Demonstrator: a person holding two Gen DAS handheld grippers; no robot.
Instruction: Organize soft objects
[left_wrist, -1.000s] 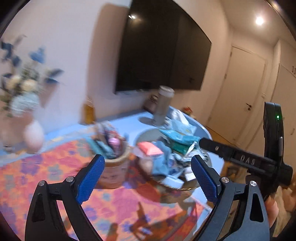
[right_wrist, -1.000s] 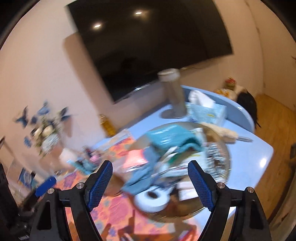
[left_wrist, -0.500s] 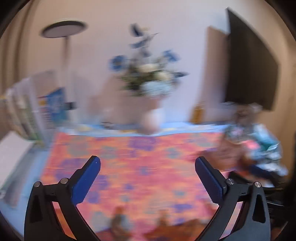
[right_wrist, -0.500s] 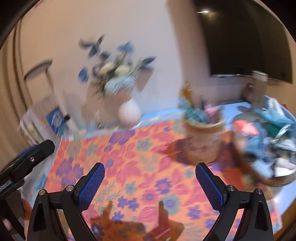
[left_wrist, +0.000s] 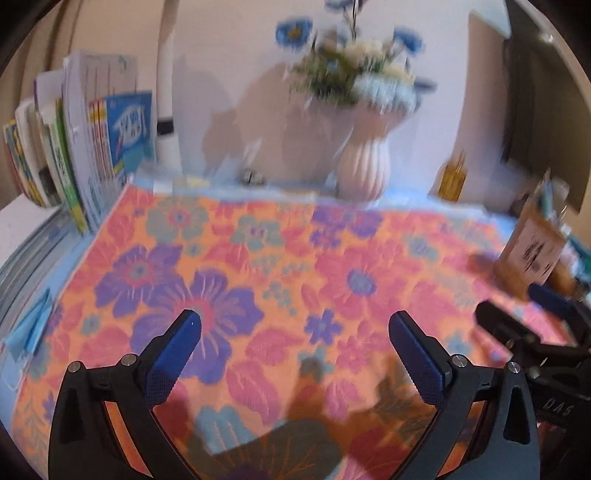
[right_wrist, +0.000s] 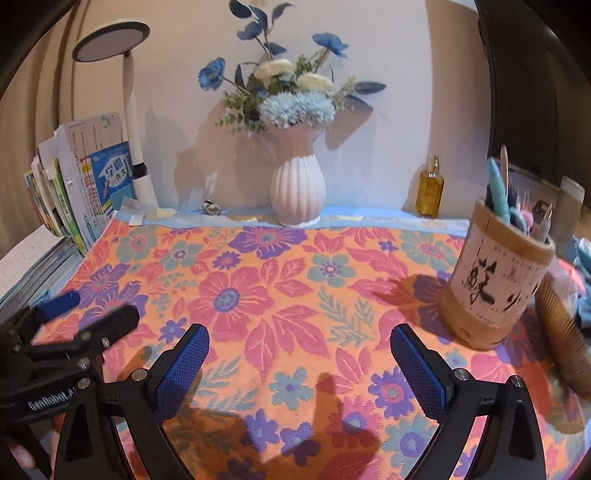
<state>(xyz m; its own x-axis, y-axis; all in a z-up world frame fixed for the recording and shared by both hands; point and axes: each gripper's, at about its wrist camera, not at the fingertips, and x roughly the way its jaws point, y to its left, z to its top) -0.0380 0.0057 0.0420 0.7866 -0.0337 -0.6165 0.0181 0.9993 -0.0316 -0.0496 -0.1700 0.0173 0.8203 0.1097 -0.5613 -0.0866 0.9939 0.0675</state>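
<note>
My fingers over the cloth on the table

Far centre stands the vase (right_wrist: 297, 194); books (right_wrist: 79, 192) far left, bottle (right_wrist: 429, 192) right of the vase, pen holder (right_wrist: 495, 280) on the cloth (right_wrist: 280, 295) at right.

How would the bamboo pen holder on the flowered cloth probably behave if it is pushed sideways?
The pen holder looks tall, rigid and loaded with pens, so a high push might tip it. It stands on the flowered cloth, which could bunch up and drag rather than let it slide.

A flowered cloth (right_wrist: 280, 295) covers the desk (right_wrist: 369, 219). On the cloth stands a pen holder (right_wrist: 495, 288); behind it, a vase (right_wrist: 297, 192), bottle (right_wrist: 429, 192) and books (right_wrist: 74, 192).
</note>
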